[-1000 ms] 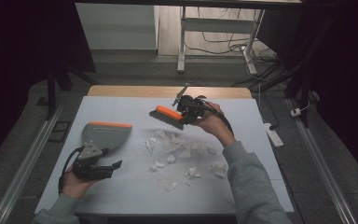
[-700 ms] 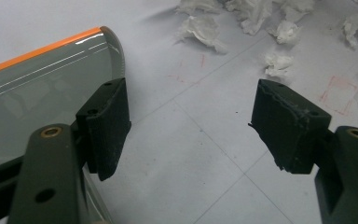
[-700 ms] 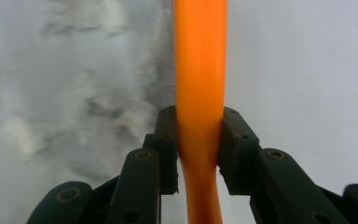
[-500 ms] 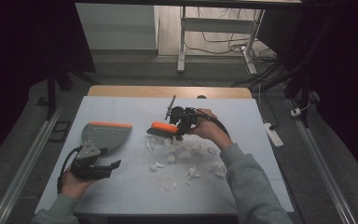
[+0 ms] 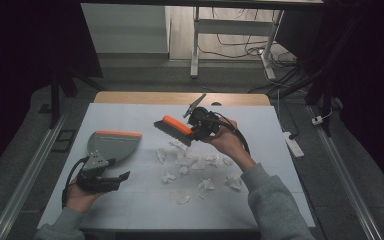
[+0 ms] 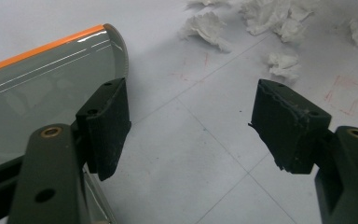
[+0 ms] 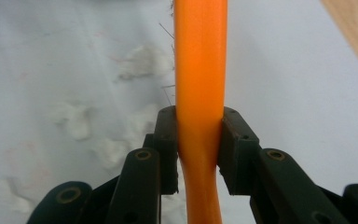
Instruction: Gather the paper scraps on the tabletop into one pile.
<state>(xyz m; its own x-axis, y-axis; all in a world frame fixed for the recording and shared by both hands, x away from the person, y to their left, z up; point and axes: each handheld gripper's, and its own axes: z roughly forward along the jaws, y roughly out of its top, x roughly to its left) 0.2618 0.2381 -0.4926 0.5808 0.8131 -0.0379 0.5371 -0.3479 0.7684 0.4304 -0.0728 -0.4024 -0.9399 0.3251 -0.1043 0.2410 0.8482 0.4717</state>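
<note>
White tabletop (image 5: 130, 210) in a dark room, one brush (image 5: 172, 127) clamped in the right gripper (image 5: 200, 131) fingers above roughly ten scattered paper scraps (image 5: 195, 162), one grey dustpan (image 5: 112, 145) just beside the left gripper (image 5: 122, 177), fingers spread, empty.

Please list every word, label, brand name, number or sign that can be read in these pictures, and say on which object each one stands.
None: no readable text.
The dustpan and the brush bear no label that shows.
Faint red pen marks on the table sheet form no letters or numbers.
The paper scraps are blank.
</note>
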